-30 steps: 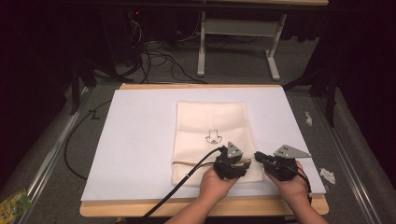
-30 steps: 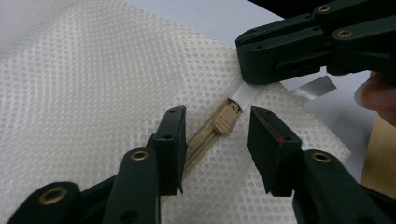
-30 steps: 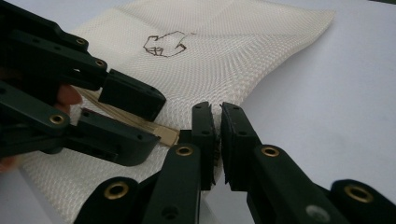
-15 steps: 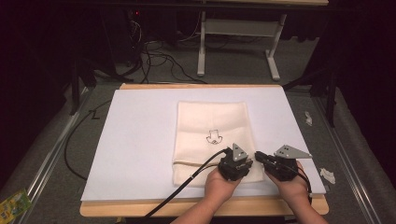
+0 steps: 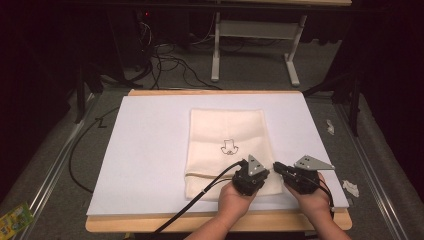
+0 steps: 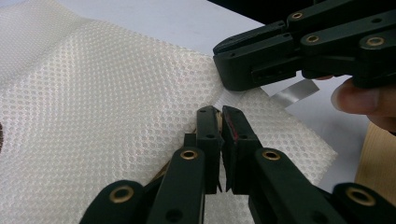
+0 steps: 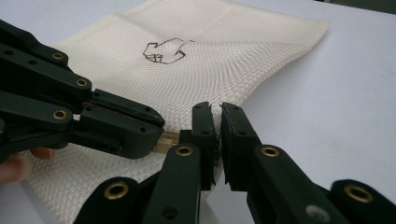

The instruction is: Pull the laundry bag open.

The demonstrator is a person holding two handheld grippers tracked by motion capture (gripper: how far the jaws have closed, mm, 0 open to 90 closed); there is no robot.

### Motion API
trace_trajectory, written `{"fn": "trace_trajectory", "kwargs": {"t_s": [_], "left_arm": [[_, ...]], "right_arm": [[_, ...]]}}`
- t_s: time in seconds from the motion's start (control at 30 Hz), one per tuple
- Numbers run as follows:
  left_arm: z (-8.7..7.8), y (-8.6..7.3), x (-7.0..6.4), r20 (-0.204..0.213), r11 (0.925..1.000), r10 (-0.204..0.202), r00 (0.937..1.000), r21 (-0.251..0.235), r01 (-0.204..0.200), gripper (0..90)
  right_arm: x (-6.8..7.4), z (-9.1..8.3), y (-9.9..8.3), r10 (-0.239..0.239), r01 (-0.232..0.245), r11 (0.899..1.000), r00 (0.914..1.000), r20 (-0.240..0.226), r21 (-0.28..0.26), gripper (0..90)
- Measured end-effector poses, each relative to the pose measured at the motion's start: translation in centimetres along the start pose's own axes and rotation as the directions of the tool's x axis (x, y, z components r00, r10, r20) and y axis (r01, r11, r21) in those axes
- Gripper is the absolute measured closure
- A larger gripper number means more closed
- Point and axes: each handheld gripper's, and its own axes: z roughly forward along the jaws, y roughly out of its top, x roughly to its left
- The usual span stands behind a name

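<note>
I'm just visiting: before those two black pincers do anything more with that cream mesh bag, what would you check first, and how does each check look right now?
1. Mesh bag lies flat on the white sheet: ok.
2. Left gripper at the bag's near right corner, jaws nearly closed: ok.
3. Left gripper actually pinching fabric: cannot tell.
4. Right gripper at the bag's edge, jaws nearly closed: ok; fabric caught: cannot tell.
5. The two grippers have room between them: not ok, they sit very close together.
6. Left gripper's cable clear of the bag: not ok, it crosses the near edge.
</note>
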Motion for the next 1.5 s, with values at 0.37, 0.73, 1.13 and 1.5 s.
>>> {"fn": "trace_trajectory", "kwargs": {"t_s": [0.37, 0.73, 1.13, 1.5], "left_arm": [[0.7, -0.2, 0.1, 0.005, 1.0, 0.0, 1.0, 0.004, 0.0, 87.1], [-1.2, -1.3, 2.1, 0.001, 0.9984, -0.051, 0.9987, 0.026, 0.051, 87.6], [-5.0, -2.8, 4.3, -0.022, 0.9981, -0.056, 0.9982, 0.023, 0.056, 87.5], [-10.0, -5.1, 7.8, -0.079, 0.9941, -0.046, 0.9959, 0.095, 0.053, 87.5]], "right_arm": [[0.0, -0.1, 0.0, 0.005, -0.005, 1.0, 1.0, 0.002, 0.002, 86.1], [-0.5, -0.2, -0.1, 0.025, -0.025, 1.0, 0.9993, 0.027, 0.004, 86.6], [-0.5, -0.4, -0.1, 0.027, -0.027, 1.0, 0.9994, 0.02, -0.006, 86.5], [-0.8, -0.4, -0.3, 0.03, -0.031, 1.0, 0.9989, 0.036, 0.002, 86.4]]}}
